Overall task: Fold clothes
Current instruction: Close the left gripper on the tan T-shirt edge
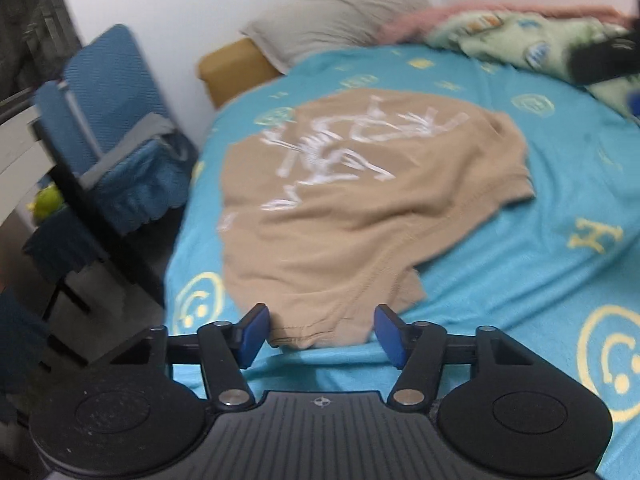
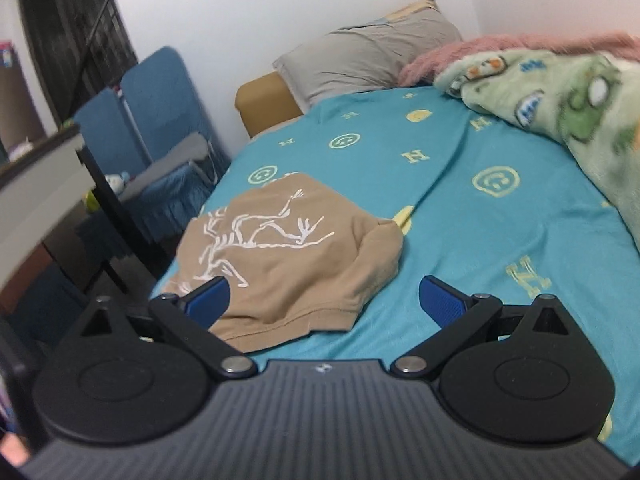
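Observation:
A tan T-shirt (image 1: 352, 200) with a white line print lies partly folded on the turquoise bed sheet (image 1: 520, 272). My left gripper (image 1: 322, 334) is open, its blue pads on either side of the shirt's near hem. The shirt also shows in the right wrist view (image 2: 288, 268), at the bed's left side. My right gripper (image 2: 324, 304) is open wide and empty, its left pad (image 2: 210, 300) in front of the shirt's near edge and its right pad over bare sheet (image 2: 500, 240).
A grey pillow (image 2: 360, 60) and a tan headboard block (image 2: 264, 100) are at the far end. A green and pink blanket (image 2: 560, 100) is heaped at right. A blue chair (image 1: 116, 128) and a dark desk (image 2: 48, 184) stand left of the bed.

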A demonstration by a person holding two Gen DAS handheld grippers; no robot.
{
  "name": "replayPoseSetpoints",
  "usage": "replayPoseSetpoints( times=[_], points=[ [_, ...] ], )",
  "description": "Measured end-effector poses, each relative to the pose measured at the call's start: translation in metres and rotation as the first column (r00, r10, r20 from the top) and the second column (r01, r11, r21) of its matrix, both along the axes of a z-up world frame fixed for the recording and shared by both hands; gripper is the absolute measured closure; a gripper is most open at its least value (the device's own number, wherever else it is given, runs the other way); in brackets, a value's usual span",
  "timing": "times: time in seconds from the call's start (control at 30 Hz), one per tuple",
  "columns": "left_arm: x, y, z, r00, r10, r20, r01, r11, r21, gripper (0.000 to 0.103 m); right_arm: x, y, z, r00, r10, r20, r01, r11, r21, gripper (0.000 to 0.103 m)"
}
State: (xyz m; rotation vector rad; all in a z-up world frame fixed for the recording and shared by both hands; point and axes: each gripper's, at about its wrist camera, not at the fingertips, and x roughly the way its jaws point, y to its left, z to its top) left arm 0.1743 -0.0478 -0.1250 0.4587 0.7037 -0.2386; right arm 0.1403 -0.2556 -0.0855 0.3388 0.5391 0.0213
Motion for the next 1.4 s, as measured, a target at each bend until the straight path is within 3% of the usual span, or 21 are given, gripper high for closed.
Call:
replayPoseSetpoints(
  times=[0.2, 0.27, 0.37, 0.53, 0.7, 0.8, 0.97, 1.13, 1.23, 1.3, 1.4],
  points=[
    [0.008, -0.011, -0.02, 0.997, -0.077, -0.025, 0.079, 0.995, 0.062, 0.053, 0.021, 0.001, -0.021, 0.998, 0.014, -0.055, -0.017, 0.998, -0.055, 0.0],
    [0.011, -0.013, -0.023, 0.998, -0.068, -0.005, 0.068, 0.995, 0.078, 0.077, 0.025, -0.002, -0.028, 0.997, 0.009, -0.077, -0.013, 0.999, -0.048, 0.0],
    [0.012, -0.002, -0.007, 0.998, -0.057, -0.003, 0.057, 0.998, 0.007, 0.096, 0.027, -0.003, -0.03, 0.997, 0.007, -0.082, -0.011, 0.998, -0.054, 0.0],
    [-0.004, 0.035, 0.046, 0.997, 0.001, 0.083, 0.017, 0.978, -0.21, 0.097, 0.021, 0.001, -0.022, 0.999, 0.024, -0.037, -0.027, 0.997, -0.073, 0.0],
    [-0.039, 0.054, 0.084, 0.986, 0.03, 0.165, 0.024, 0.949, -0.313, 0.097, 0.005, 0.023, -0.007, 0.996, 0.084, 0.028, -0.08, 0.988, -0.131, 0.0],
    [-0.061, 0.052, 0.097, 0.979, 0.019, 0.204, 0.047, 0.948, -0.314, 0.097, -0.012, 0.044, 0.002, 0.989, 0.137, 0.056, -0.125, 0.975, -0.184, 0.0],
    [-0.095, 0.048, 0.108, 0.972, 0.011, 0.236, 0.069, 0.943, -0.327, 0.097, -0.038, 0.075, 0.005, 0.977, 0.209, 0.033, -0.201, 0.965, -0.166, 0.0],
    [-0.113, 0.049, 0.103, 0.975, 0.024, 0.221, 0.053, 0.94, -0.338, 0.097, -0.027, 0.102, -0.005, 0.972, 0.236, -0.001, -0.231, 0.949, -0.215, 0.0],
    [-0.112, 0.054, 0.101, 0.976, 0.042, 0.213, 0.034, 0.939, -0.342, 0.097, -0.008, 0.098, -0.017, 0.983, 0.182, -0.022, -0.183, 0.967, -0.175, 0.0],
    [-0.11, 0.055, 0.099, 0.976, 0.051, 0.211, 0.024, 0.94, -0.339, 0.097, -0.001, 0.083, -0.021, 0.992, 0.13, -0.006, -0.13, 0.988, -0.081, 0.0],
    [-0.106, 0.057, 0.096, 0.976, 0.059, 0.208, 0.017, 0.938, -0.346, 0.097, 0.0, 0.068, -0.018, 0.994, 0.106, 0.007, -0.106, 0.994, -0.012, 0.0]
  ],
)
